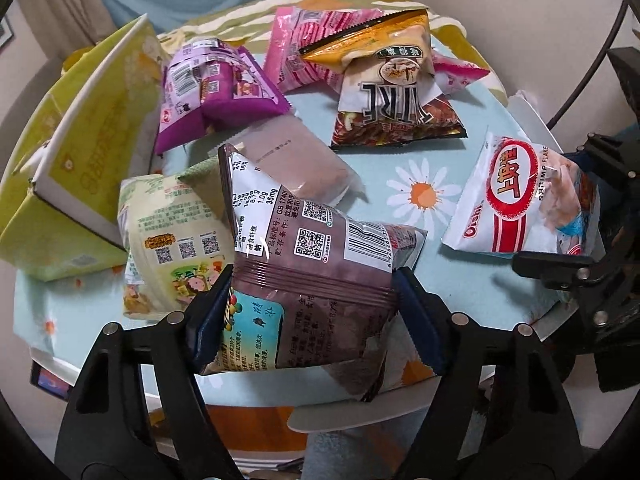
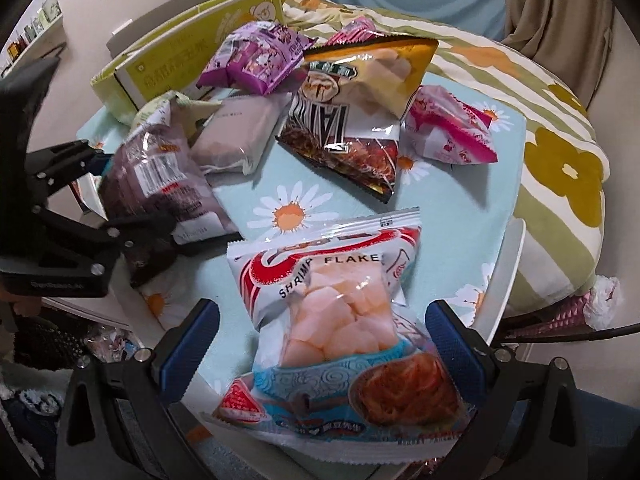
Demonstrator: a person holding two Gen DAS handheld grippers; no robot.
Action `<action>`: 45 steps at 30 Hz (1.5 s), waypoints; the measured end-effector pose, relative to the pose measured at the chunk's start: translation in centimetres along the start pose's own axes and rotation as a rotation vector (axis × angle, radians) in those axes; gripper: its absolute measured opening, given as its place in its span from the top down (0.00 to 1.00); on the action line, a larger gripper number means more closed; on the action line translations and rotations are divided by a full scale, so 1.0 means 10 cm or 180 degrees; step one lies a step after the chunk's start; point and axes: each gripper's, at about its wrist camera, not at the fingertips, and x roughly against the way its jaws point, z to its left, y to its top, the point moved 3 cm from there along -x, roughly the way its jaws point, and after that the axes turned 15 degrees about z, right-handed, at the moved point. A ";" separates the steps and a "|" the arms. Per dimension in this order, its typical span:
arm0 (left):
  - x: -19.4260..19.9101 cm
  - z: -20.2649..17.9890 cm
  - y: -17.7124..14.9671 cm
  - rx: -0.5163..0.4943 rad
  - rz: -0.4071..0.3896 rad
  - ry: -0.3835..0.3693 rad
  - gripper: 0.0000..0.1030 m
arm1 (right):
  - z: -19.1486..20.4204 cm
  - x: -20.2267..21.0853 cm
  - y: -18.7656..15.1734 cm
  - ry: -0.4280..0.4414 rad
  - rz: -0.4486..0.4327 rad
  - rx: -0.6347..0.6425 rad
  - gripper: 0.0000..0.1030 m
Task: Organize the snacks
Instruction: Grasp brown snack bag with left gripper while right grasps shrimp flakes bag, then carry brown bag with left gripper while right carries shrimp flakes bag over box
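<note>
My left gripper [image 1: 308,312] is shut on a brown snack bag [image 1: 304,264], pinching its lower part above the table's near edge; the bag also shows in the right wrist view [image 2: 160,184]. My right gripper [image 2: 320,344] is open with its jaws on either side of a white shrimp flakes bag [image 2: 340,320] that lies on the table; that bag also shows in the left wrist view [image 1: 520,200]. A yellow-green open box [image 1: 80,152] stands at the left edge of the table, also in the right wrist view [image 2: 180,56].
On the daisy-print tablecloth [image 1: 420,192] lie a purple bag [image 1: 212,88], a pink bag [image 1: 296,48], an orange-and-brown bag [image 1: 396,92], a mauve flat pack [image 1: 292,160] and a pale green bag [image 1: 172,232]. A flowered cushion [image 2: 560,152] lies beyond the table.
</note>
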 end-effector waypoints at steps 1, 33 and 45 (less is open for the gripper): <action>0.00 0.00 0.00 0.0002 -0.0004 -0.0001 0.26 | 0.01 -0.02 0.00 -0.0017 0.0008 0.0015 0.05; 1.33 0.46 0.25 0.0352 -0.0793 -0.0113 0.26 | 0.28 1.19 0.35 -0.0168 -0.0564 -0.0146 0.36; 1.81 1.78 0.57 0.0717 -0.1160 -0.0041 0.26 | 0.87 1.77 1.39 -0.0064 -0.1057 -0.0179 0.36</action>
